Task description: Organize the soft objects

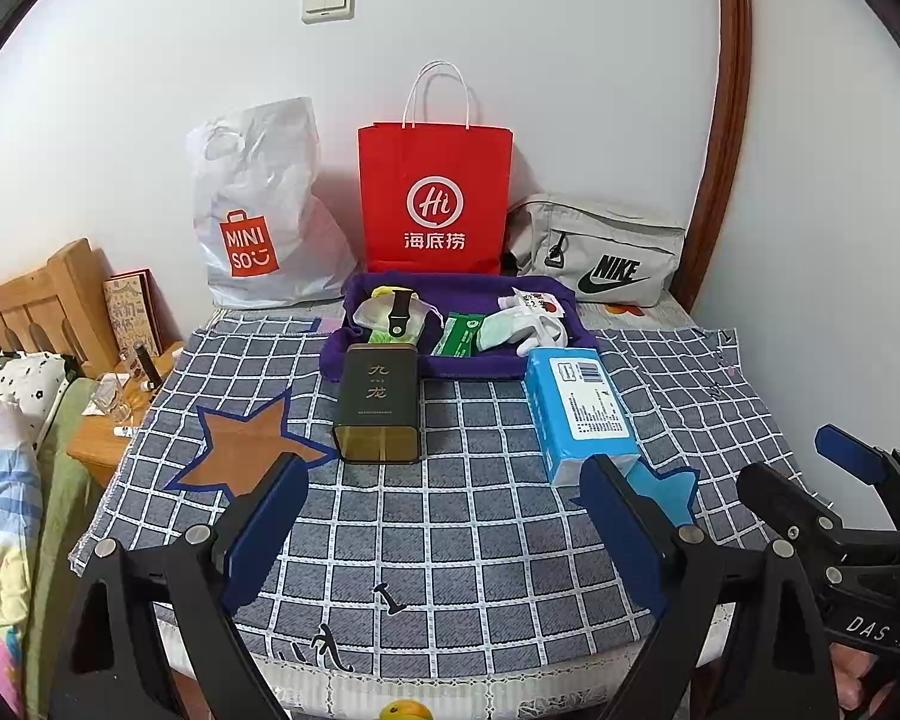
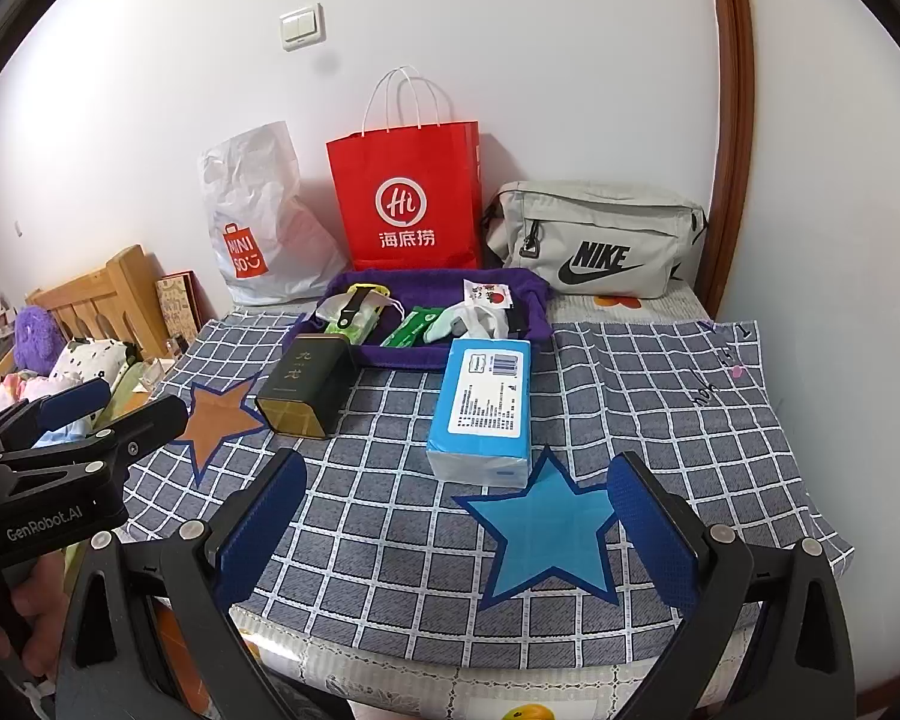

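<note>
checked cloth (image 1: 450, 510) bare near front edge; left claw (image 1: 450, 516), right claw (image 2: 456, 516) wide apart, holding nothing

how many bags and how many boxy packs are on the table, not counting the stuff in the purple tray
Bags against the wall: 3: white Miniso plastic bag, red paper bag, grey Nike pouch
Boxy items on the checked cloth: 2: dark tin, blue tissue pack
Total: 5

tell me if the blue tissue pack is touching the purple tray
Cannot tell. In both wrist views the tissue pack's far end overlaps the purple tray's front wall, so neither contact nor a gap shows plainly.
</note>
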The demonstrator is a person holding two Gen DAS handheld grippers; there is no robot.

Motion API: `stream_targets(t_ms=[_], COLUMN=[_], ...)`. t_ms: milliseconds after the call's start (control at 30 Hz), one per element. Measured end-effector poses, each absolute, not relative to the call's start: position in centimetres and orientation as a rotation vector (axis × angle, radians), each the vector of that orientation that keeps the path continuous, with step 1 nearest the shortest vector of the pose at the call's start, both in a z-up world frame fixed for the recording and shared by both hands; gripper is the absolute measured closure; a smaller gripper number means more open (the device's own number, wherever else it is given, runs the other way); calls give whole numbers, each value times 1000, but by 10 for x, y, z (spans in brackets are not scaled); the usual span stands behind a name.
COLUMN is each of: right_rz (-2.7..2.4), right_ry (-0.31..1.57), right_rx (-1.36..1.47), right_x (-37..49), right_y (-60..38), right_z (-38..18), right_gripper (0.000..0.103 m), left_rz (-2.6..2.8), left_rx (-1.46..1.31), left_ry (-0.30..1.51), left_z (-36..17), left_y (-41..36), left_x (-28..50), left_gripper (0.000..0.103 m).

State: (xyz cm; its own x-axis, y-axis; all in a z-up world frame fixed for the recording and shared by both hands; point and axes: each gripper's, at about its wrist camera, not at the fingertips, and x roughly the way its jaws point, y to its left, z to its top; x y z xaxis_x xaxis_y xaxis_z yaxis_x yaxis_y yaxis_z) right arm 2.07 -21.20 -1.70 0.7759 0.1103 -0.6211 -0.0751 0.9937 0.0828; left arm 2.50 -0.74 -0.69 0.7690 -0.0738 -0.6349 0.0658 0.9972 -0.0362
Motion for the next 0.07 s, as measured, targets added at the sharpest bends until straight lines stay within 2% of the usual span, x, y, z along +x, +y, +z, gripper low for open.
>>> stream_targets(t_ms=[67], right_rz=[101], right_ry=[673], right_rx=[55], right_x=[21], right_y=[-212], right_z=[-16], right_gripper=[4], left_rz=[-78], left_rx=[-9], left_ry=[683], left_z=[-6], left_y=[-7], left_x=[25], left_gripper=[11])
